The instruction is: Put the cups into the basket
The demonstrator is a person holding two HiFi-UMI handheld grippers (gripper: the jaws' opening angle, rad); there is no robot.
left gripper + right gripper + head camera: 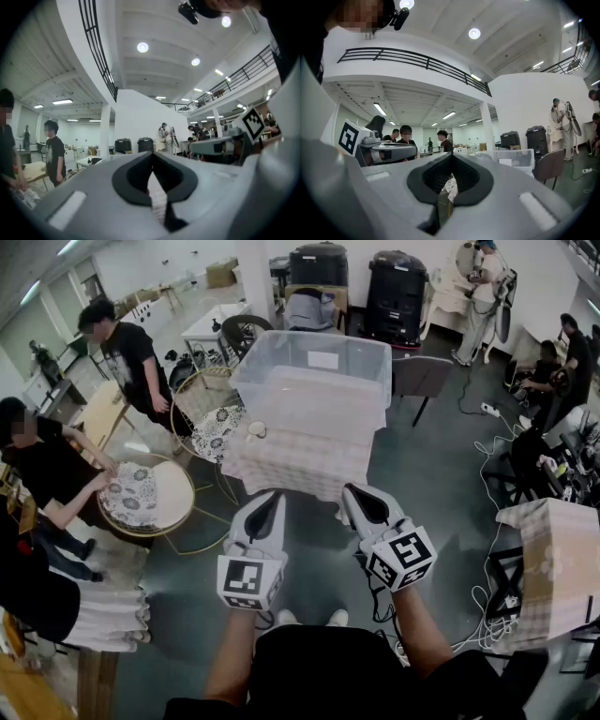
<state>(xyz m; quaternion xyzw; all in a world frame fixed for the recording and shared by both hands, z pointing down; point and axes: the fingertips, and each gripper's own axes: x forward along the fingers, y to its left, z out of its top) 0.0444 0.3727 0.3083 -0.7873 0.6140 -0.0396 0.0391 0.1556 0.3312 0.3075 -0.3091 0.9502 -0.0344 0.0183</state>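
Left gripper (265, 505) and right gripper (353, 500) held level, side by side, fingers closed, both empty

Likely lab hall: floor cables (481, 613), mezzanine (417, 60)

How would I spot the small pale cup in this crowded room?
Find the square table with the pale checked cloth in the middle of the head view. A big clear plastic tub fills most of it. The small pale round cup sits on the cloth beside the tub's near left corner, the only loose thing there.
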